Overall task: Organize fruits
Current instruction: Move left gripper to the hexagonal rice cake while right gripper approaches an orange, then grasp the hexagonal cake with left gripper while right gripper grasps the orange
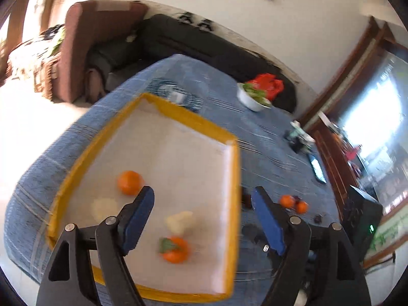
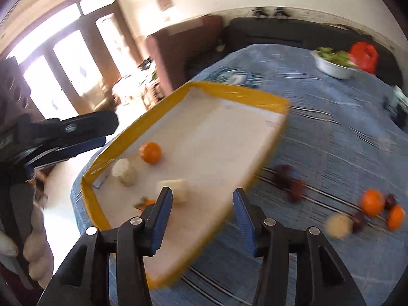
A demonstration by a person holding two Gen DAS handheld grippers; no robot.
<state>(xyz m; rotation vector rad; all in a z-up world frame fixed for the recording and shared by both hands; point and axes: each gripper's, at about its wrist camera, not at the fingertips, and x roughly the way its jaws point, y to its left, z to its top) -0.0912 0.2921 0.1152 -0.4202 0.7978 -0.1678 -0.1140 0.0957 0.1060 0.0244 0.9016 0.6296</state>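
A white tray with a yellow rim (image 1: pixel 188 122) (image 2: pixel 237 94) lies on the blue tablecloth. In it are an orange (image 1: pixel 129 182) (image 2: pixel 151 152), a leafy orange (image 1: pixel 175 250), and two pale chunks (image 1: pixel 179 221) (image 2: pixel 125 172). My left gripper (image 1: pixel 202 219) is open and empty above the tray's near part; it also shows in the right wrist view (image 2: pixel 76 137). My right gripper (image 2: pixel 202 219) is open and empty over the tray's near edge. On the cloth right of the tray lie two oranges (image 2: pixel 372 202) (image 1: pixel 287 201), dark red fruits (image 2: pixel 288 181) and a pale round fruit (image 2: pixel 339 226).
A white bowl of greens (image 1: pixel 252 97) (image 2: pixel 334 63) and a red bag (image 1: pixel 270 83) (image 2: pixel 363 53) sit at the table's far side. A phone (image 1: pixel 317 168) and small items lie near the right edge. A dark sofa and brown armchair stand behind.
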